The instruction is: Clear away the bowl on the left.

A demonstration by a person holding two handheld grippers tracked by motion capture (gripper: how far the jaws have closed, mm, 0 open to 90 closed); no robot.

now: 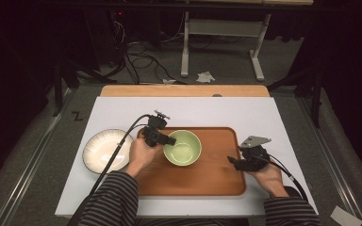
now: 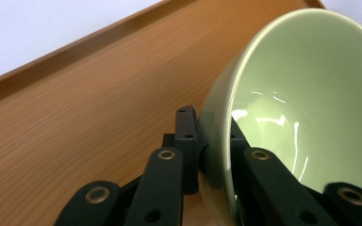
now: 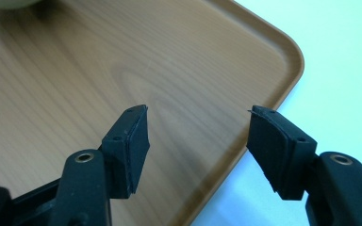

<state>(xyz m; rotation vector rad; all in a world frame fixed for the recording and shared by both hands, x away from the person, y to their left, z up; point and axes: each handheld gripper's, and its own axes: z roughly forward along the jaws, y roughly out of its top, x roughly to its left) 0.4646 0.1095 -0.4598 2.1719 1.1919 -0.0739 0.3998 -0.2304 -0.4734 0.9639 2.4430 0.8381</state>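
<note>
the left hand-held gripper (image 1: 169,140) is pinching the rim of the green bowl (image 1: 183,148). in the left gripper view, one black jaw is sitting outside the bowl's wall (image 2: 217,132) and the other is sitting inside it, so this left hand-held gripper (image 2: 212,141) is clenched on the bowl. the bowl is sitting on the wooden tray (image 1: 212,181), near the tray's left side and toward its far edge. the tray is lying on the white desk (image 1: 264,113).

the right hand-held gripper (image 1: 232,161) is hovering over the right part of the tray, well apart from the bowl. in the right gripper view, the right hand-held gripper (image 3: 198,136) is released, with a wide gap between its jaws, and it is holding nothing. the tray's rounded corner (image 3: 292,56) is lying just under it.

a white ribbed plate (image 1: 104,150) is sitting on the desk, just beside the tray's left edge.
</note>
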